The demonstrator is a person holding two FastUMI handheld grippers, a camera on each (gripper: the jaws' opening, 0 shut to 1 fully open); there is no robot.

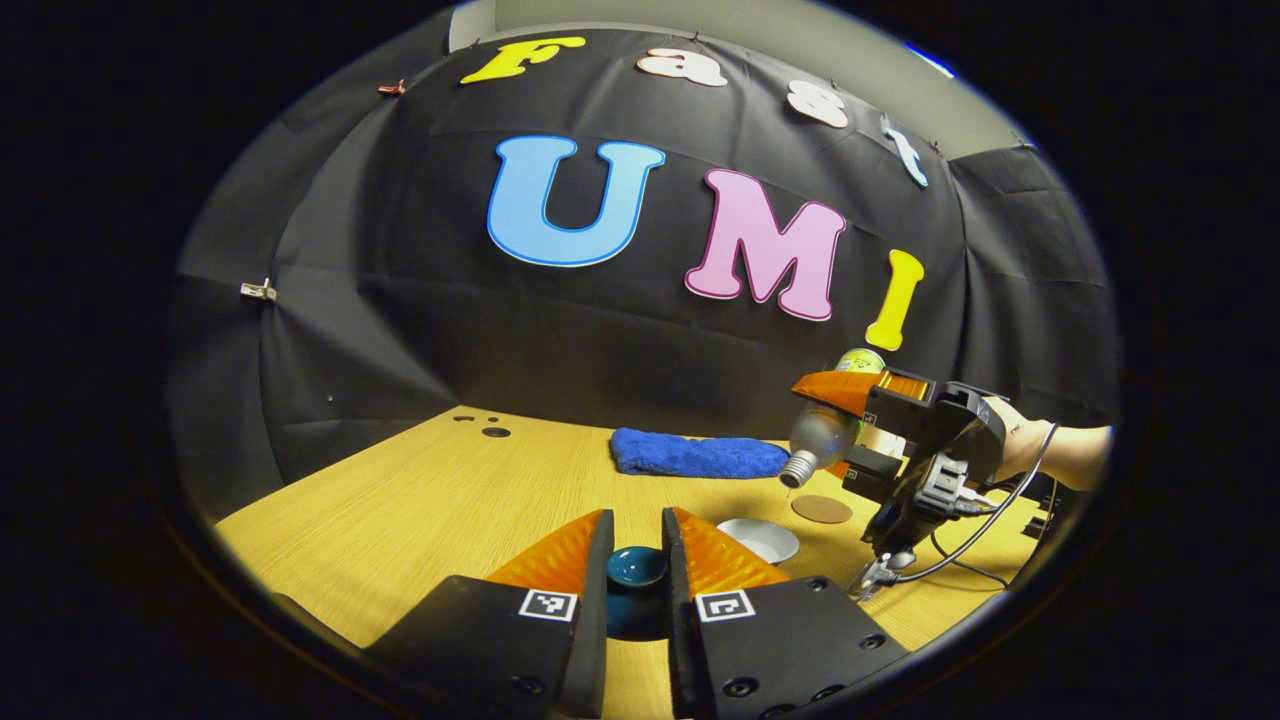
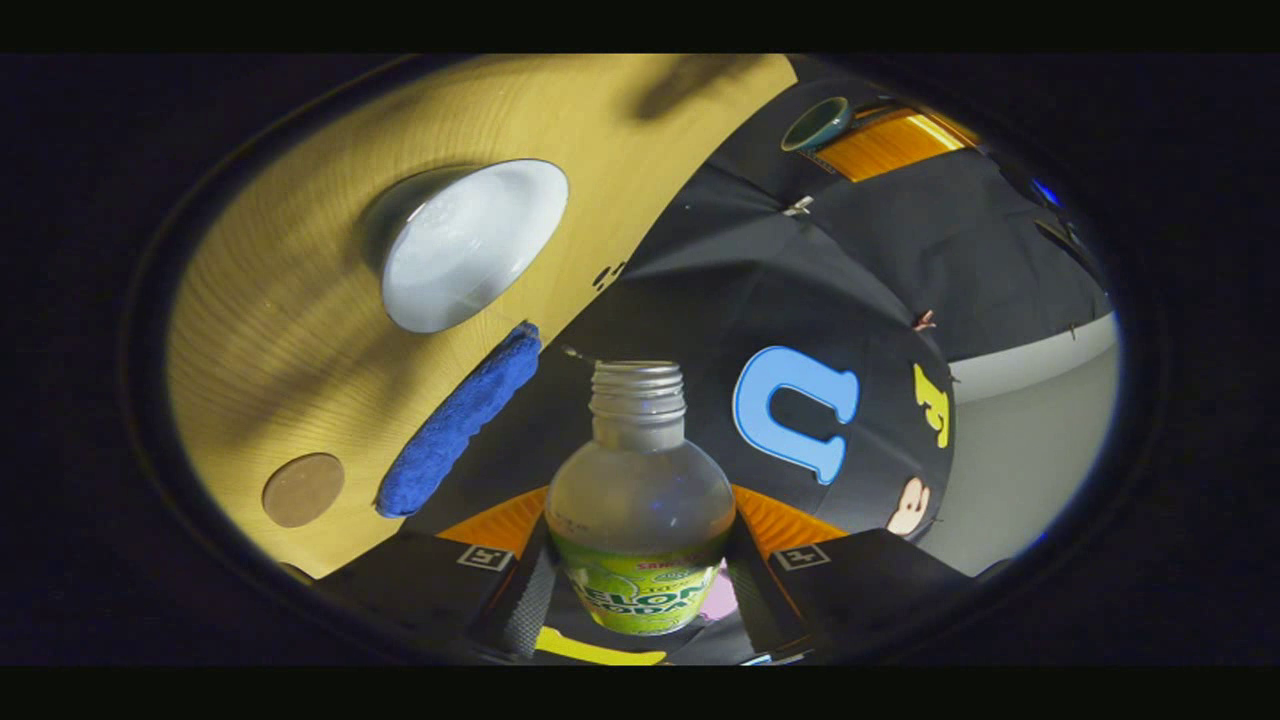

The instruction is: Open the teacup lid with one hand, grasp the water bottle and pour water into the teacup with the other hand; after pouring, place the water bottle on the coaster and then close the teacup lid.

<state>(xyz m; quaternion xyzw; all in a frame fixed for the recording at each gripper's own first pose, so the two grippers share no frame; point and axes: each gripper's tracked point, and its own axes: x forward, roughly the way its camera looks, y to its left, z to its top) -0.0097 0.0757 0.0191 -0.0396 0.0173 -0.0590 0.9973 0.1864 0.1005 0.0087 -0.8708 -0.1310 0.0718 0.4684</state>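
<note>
Left gripper view: left tool [image 1: 636, 545] pinches the dark teal teacup lid [image 1: 637, 566], fingers close on both sides, lid held up off the table [image 1: 420, 500]. Beyond it sits the open white teacup [image 1: 760, 538], with the round coaster [image 1: 822, 509] just behind and a blue cloth [image 1: 697, 455] farther back. Right tool [image 1: 870, 405] holds the water bottle [image 1: 822, 435] tipped mouth-down above the cup — no stream that I can make out.

Right gripper view adds what the first can't: cap is off, threaded neck bare, bottle [image 2: 640, 500] clamped at the labelled belly between both fingers of the tool [image 2: 640, 575]. Also a top-down look into the cup [image 2: 470, 245]; whether there is water in it I cannot tell.

Handling guess: thin plastic, light, smooth — will flex, so belly grip stays moderate. Lid looks ceramic — brittle, glossy; hold by the knob, set down softly.
</note>
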